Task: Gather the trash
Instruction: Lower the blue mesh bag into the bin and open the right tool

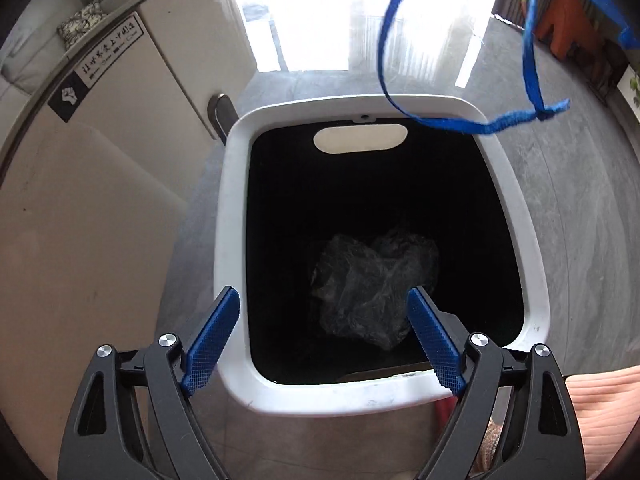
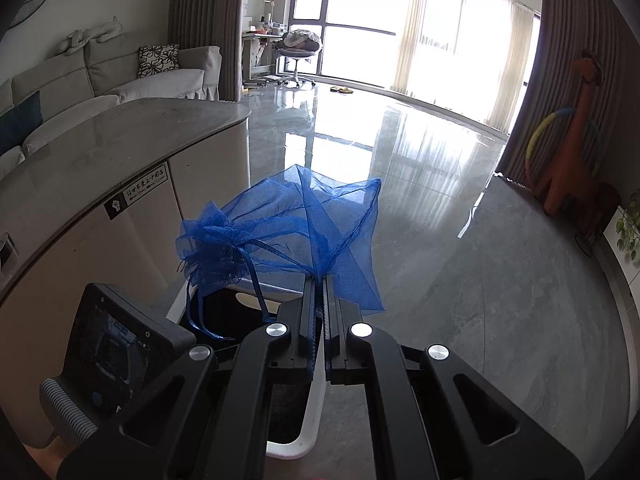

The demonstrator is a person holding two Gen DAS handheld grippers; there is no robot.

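Observation:
A white-rimmed trash bin (image 1: 516, 216) with a dark inside stands on the floor; crumpled clear plastic (image 1: 372, 280) lies at its bottom. My left gripper (image 1: 324, 300) is open and empty, just above the bin's near rim. My right gripper (image 2: 320, 280) is shut on a blue mesh drawstring bag (image 2: 288, 232) and holds it above the bin (image 2: 296, 446). The bag's blue ribbons (image 1: 456, 122) hang into the left wrist view over the bin's far rim.
A cream cabinet with a grey stone top (image 2: 120, 136) stands left of the bin. Glossy grey floor (image 2: 480, 280) spreads to the right and ahead. A sofa (image 2: 100, 76), an office chair (image 2: 298, 54) and an orange giraffe toy (image 2: 576, 140) stand farther off.

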